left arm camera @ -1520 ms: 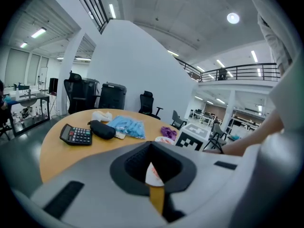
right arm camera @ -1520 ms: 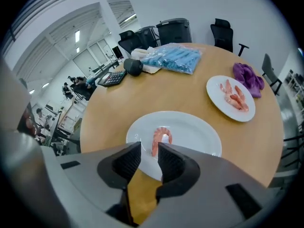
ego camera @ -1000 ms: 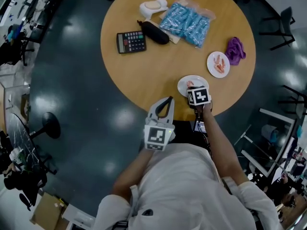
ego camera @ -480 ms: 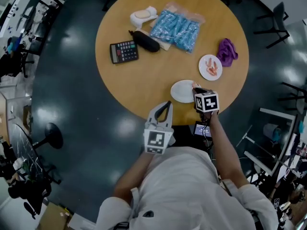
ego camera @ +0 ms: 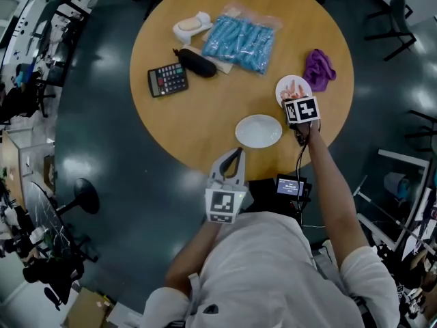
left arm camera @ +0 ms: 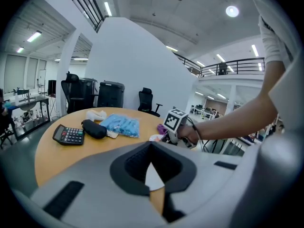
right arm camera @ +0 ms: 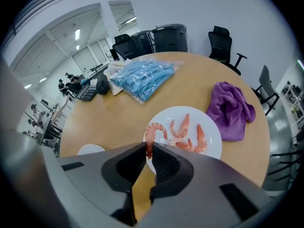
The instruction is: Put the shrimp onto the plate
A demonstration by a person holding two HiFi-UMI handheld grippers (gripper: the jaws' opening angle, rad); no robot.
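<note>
Shrimp (right arm camera: 148, 136) at plate (right arm camera: 165, 114) edge, round wooden table (right arm camera: 109, 113), dark floor (ego camera: 102, 149)

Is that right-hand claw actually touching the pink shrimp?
Touching. The right gripper view shows the right gripper pinching the shrimp by its tail, its jaws having just closed tighter.

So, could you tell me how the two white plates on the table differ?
The far plate carries several shrimps; the near plate is bare. The far plate sits beside the purple cloth; the near plate lies alone by the edge of the table. Both are round and white.
</note>
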